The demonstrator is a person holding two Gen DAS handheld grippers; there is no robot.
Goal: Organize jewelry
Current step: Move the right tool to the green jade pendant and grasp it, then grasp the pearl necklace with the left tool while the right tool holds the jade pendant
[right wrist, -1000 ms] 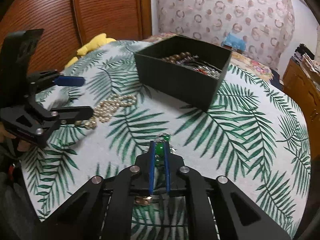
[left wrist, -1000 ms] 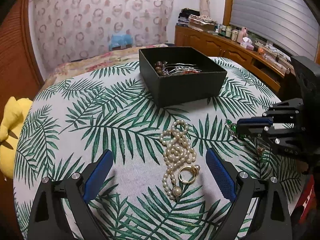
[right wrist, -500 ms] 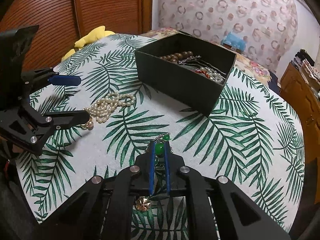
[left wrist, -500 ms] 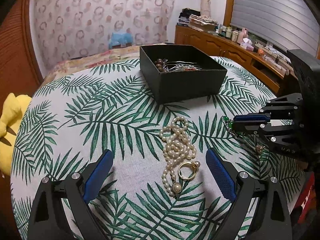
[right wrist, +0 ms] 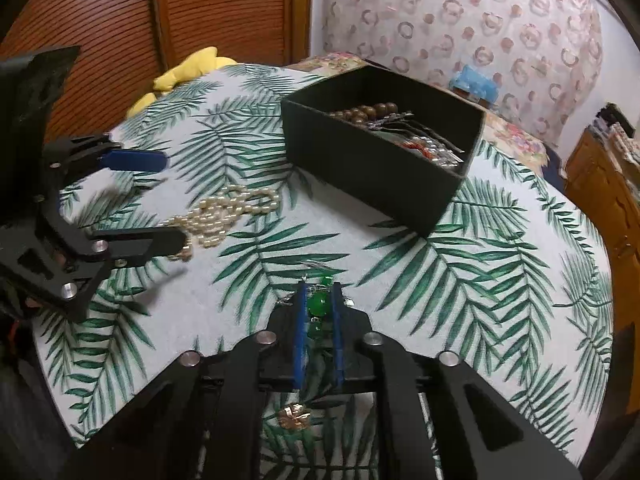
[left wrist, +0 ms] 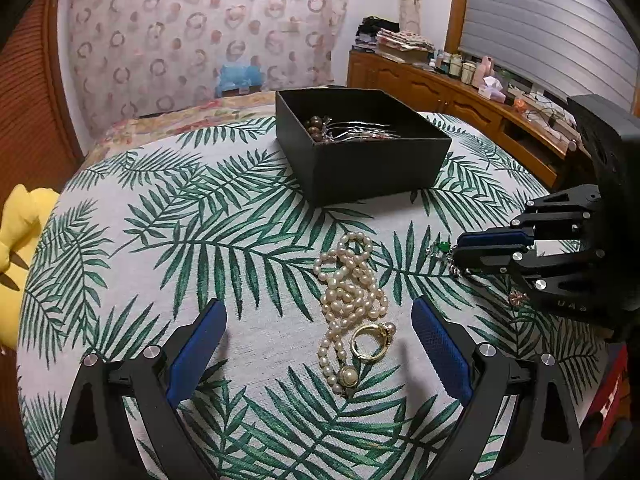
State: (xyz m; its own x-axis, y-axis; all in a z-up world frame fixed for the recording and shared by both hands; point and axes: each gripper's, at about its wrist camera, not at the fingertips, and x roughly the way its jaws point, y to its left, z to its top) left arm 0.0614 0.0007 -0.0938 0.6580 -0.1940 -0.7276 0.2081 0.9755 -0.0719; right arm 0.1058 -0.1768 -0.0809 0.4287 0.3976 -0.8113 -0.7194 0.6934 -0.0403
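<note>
One black box (left wrist: 360, 160) sits on the leaf-print surface (left wrist: 160, 240), with one pearl necklace (left wrist: 352, 280) and one gold ring (left wrist: 370, 342) between the released left claw (left wrist: 318, 344). Only the right view shows the right claw (right wrist: 319, 312) clenched on one green-stone piece (right wrist: 318, 305).

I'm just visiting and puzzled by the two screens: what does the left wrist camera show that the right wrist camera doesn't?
Only the left wrist view shows the gold ring lying on the lower end of the pearl necklace, and the cluttered wooden sideboard under the window. Only the right wrist view shows the green stone pinched between the right tool pads, plus the wooden slatted door. Both show the black box holding jewelry, the pearls, the small gold flower piece, the yellow soft toy and the palm-leaf cloth.
</note>
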